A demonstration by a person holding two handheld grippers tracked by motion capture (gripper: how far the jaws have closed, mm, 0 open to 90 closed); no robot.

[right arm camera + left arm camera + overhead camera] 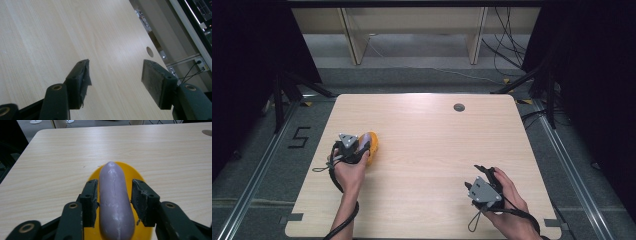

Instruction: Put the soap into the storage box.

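A pale purple sausage-shaped thing [113,200] lies lengthwise in a shallow yellow dish [135,173] on the wooden table's left side. My left gripper [113,186] straddles it. The left pad sits against its side and a thin gap shows at the right pad, so the jaws stand slightly apart around it without pressing. From above, the left gripper [357,148] is over the yellow dish [373,145]. My right gripper [484,172] rests low at the table's front right. The right gripper [115,67] is open, with bare wood between its pads.
The light wood table [427,150] has a small round hole [459,107] near its far edge, the same hole [150,51] in the right gripper view. Black stands and cables flank the table on the floor. A wooden frame stands behind it.
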